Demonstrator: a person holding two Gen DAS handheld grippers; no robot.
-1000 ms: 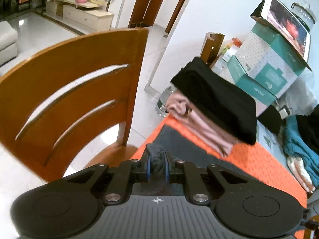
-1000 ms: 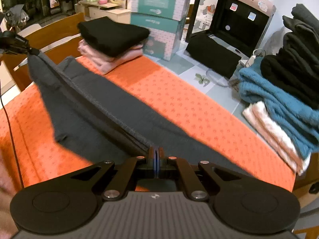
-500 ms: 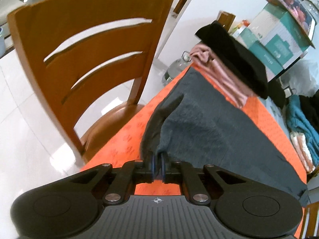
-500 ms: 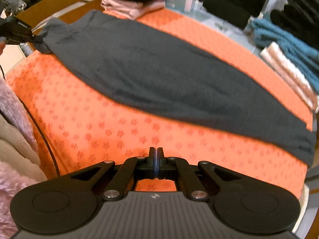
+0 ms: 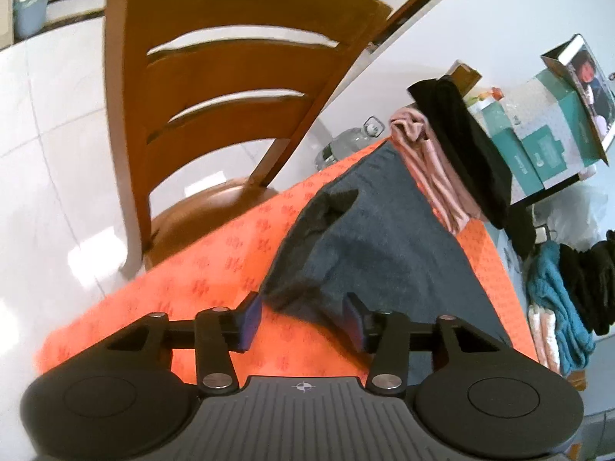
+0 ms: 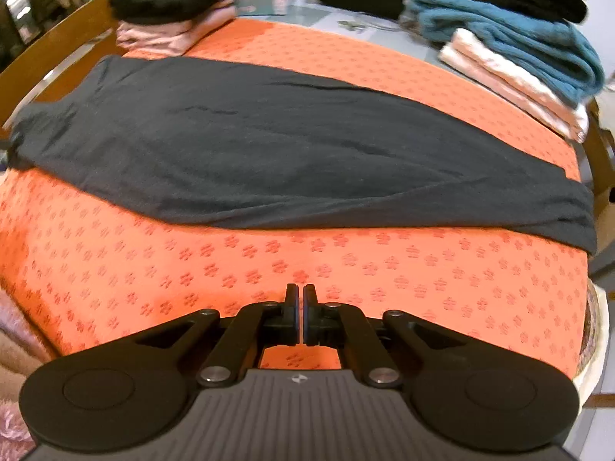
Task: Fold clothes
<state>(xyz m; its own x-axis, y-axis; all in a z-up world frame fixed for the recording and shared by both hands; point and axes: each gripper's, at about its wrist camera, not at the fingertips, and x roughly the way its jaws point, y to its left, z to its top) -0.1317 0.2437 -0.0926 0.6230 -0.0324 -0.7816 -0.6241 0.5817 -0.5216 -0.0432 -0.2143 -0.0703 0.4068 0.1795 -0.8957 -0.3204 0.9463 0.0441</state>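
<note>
Dark grey garment [image 6: 269,146] lies on an orange flower-patterned cloth [image 6: 346,265].

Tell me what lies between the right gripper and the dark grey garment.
Only bare orange patterned cloth. In the right wrist view, the right gripper sits shut above that strip, with the dark grey garment spread flat beyond it.

The left wrist camera sits right behind the left claw [image 5: 303,319], close above one end of the worktop [image 5: 215,265]. It looks down along the dark cloth [image 5: 384,246] toward a wooden chair [image 5: 215,88] at upper left.

The right wrist camera sits behind the right claw [image 6: 300,299] and looks across the worktop [image 6: 346,265]. Both views show the dark cloth [image 6: 269,153] and probably the same black and pink pile [image 6: 173,11].
</note>
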